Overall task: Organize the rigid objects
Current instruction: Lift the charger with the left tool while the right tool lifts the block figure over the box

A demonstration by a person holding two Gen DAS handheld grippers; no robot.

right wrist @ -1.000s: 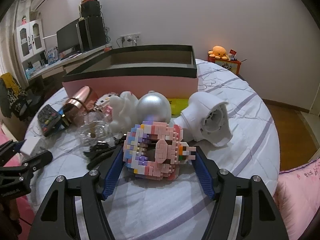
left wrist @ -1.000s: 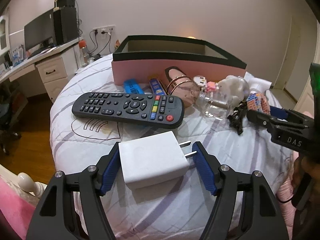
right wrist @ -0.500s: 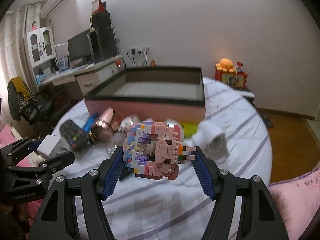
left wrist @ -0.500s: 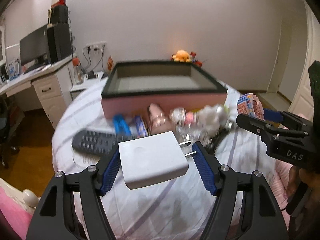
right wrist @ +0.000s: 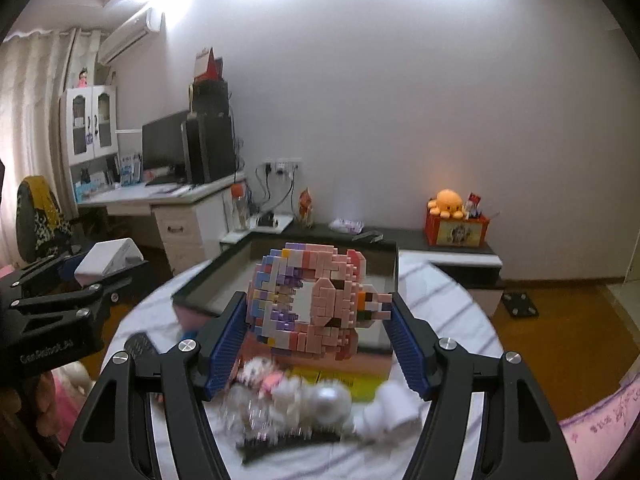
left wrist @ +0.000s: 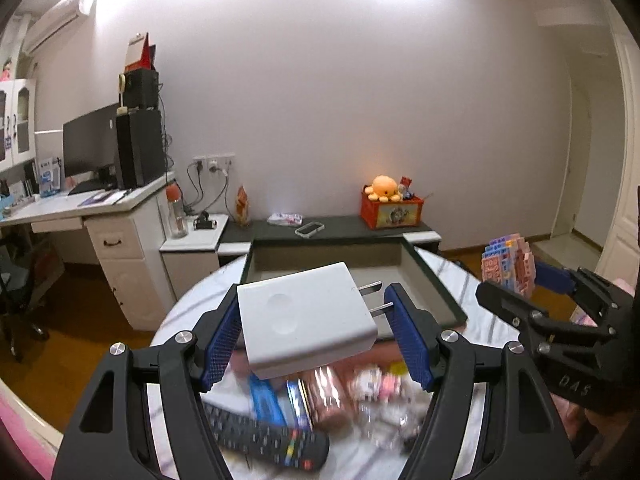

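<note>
Left tool (left wrist: 312,320) grips a white square plastic charger (left wrist: 306,316); right tool (right wrist: 318,326) grips a pink block-built figure (right wrist: 316,300). Ahead of both sits the dark-rimmed pink box (left wrist: 436,284); clear its rim, lower, then release.

Right gripper body (left wrist: 568,344), seen from my left wrist camera: I read the raised letters "DAS" on its black housing, low on the near side.
Left gripper body (right wrist: 52,320), seen from my right wrist camera: I read pale lettering close to "CenRobot", followed by 2 characters I cannot make out.
Remote control (left wrist: 264,438): coloured keys show, but blur leaves no key legend that I can read.
Red box under the orange plush (left wrist: 390,210): I see a printed picture on its front; no wording resolves.
</note>
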